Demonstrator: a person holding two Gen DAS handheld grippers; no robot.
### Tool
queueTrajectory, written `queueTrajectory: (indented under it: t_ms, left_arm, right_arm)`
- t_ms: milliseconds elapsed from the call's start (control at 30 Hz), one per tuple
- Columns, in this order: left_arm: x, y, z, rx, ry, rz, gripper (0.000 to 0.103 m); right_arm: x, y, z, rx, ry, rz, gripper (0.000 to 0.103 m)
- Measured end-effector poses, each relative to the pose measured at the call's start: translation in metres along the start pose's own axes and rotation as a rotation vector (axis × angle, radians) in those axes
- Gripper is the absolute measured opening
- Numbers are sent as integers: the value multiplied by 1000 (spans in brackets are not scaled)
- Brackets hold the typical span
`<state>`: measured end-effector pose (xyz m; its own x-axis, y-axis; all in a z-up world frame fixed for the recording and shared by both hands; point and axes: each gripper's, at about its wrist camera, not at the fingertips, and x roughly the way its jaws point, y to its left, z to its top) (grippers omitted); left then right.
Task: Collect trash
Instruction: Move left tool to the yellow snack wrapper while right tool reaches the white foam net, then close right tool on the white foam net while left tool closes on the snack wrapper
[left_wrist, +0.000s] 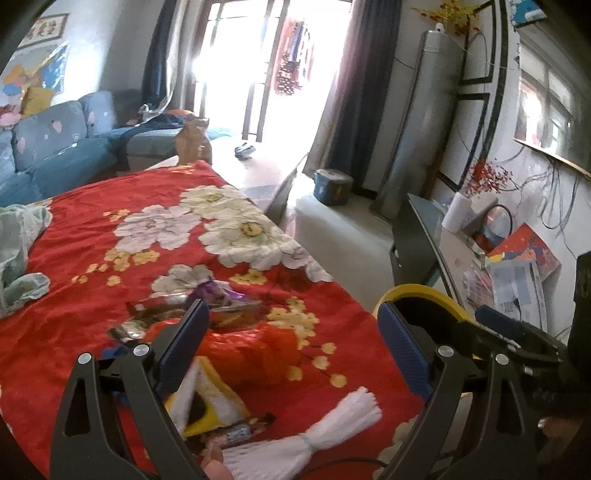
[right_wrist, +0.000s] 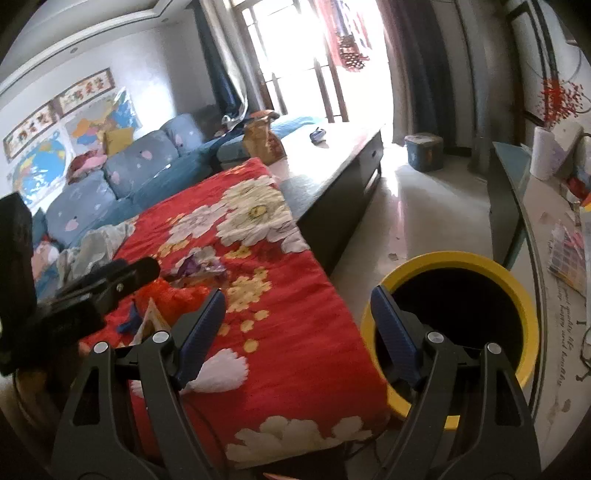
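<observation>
Wrapper pile (left_wrist: 207, 306) on red floral cloth, straight ahead of left claw (left_wrist: 291, 339), touching its left finger. Both claws wide open, empty. Right claw (right_wrist: 297, 325) hangs nearer yellow-rim bin (right_wrist: 517, 291), so left grabs imo.

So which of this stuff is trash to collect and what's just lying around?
For the job:
- purple wrapper
- brown wrappers
- orange bag
- yellow bin

Just lying about:
- white tassel
- green cloth
- paper roll
</observation>
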<state>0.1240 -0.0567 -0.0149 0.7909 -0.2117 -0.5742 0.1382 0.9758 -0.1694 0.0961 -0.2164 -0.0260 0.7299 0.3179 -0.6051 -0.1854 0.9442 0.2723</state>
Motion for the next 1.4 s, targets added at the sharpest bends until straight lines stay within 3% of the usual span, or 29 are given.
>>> queueTrajectory:
  t_ms: [500,867,1033,1167,1400]
  left_arm:
    - [-12,61,7,-47,-2,96,90]
    - [-16,101,-8,-62,51,132,90]
    - [-13,114,-22,-72,106,108,87]
    - [-9,118,-35,-66,150,82,77]
    - [5,121,-59,-106,246,-21,68]
  right_arm:
    - [23,42,-17,-82,74,47,72]
    - [39,57,-33,-111,139,62,72]
    - [47,61,-42,-119,178,72,72]
    - [54,63,-47,-116,208,83,67]
    - [64,63,-56,-93,249,94,61]
